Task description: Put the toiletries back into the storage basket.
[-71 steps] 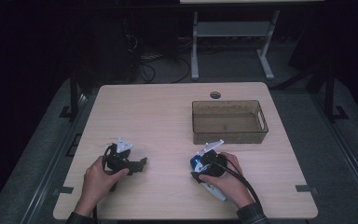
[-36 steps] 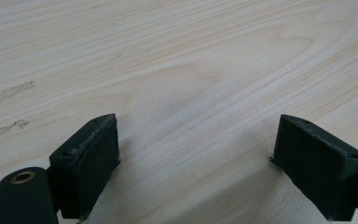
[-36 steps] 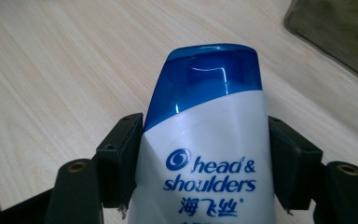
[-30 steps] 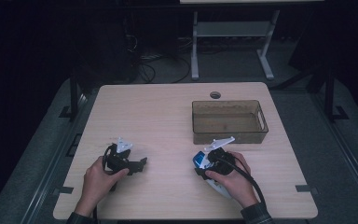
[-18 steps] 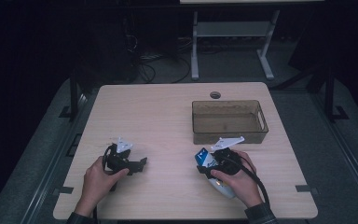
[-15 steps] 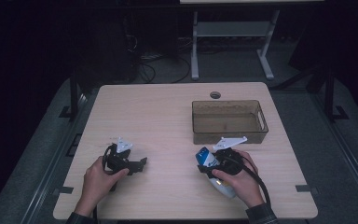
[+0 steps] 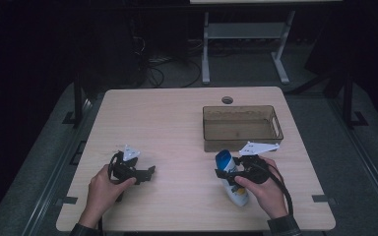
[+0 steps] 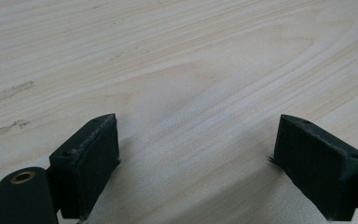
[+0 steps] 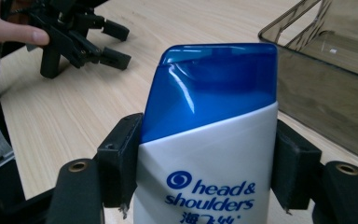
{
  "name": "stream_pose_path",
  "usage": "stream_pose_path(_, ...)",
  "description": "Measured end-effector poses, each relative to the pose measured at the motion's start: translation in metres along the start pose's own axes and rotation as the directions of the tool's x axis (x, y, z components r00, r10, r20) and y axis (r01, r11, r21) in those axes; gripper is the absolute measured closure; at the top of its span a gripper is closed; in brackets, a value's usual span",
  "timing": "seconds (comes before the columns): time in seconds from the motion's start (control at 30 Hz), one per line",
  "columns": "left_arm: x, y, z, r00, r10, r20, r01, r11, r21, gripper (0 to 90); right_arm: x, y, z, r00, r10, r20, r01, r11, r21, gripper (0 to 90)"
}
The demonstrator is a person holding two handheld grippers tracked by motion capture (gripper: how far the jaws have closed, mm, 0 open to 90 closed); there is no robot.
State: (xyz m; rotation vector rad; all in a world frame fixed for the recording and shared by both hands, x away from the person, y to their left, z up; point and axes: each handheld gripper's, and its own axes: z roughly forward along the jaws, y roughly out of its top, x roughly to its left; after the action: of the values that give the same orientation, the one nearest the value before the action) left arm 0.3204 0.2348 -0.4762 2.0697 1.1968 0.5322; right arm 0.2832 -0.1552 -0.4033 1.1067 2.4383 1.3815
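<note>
Shampoo bottle (image 9: 207, 154): white body, blue cap, pinched at its sides between the two black jaws of the right gripper (image 9: 205, 163); in the high view it sits near the table's front edge, toward the front right corner, cap end pointing away from the person.
Right gripper: clamped on the bottle, pads pressing both flanks just below the cap; the person's right hand (image 7: 263, 189) wraps the handle and a black cable loops off it toward the front edge.
Left gripper (image 7: 145, 173): held low near the front left corner, jaws spread wide, bare wood between them in its own view, nothing gripped.
Left hand (image 7: 102, 189): closed round the handle, coming in over the front edge.
Table (image 7: 167, 123): pale wood, its middle bare between the two grippers.
Bin (image 7: 241, 142): smoky see-through tray toward the right edge, just beyond the bottle's cap, nothing visible inside.
Cable hole (image 7: 227, 100): round, near the far edge, just behind the bin.
</note>
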Motion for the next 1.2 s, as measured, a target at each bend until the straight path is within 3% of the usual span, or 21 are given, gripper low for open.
stream_pose_path(0.47,0.0,0.0,0.0,1.0,0.0,0.0,0.0,1.0,-0.001,12.9,-0.005,-0.004,-0.027,0.9995,0.001,-0.03,-0.004,0.996,-0.094,35.1)
stream_pose_path(1.2,0.0,0.0,0.0,1.0,0.0,0.0,0.0,1.0,0.001,12.9,-0.011,-0.004,-0.044,0.9999,0.015,-0.001,-0.015,0.986,-0.164,35.0)
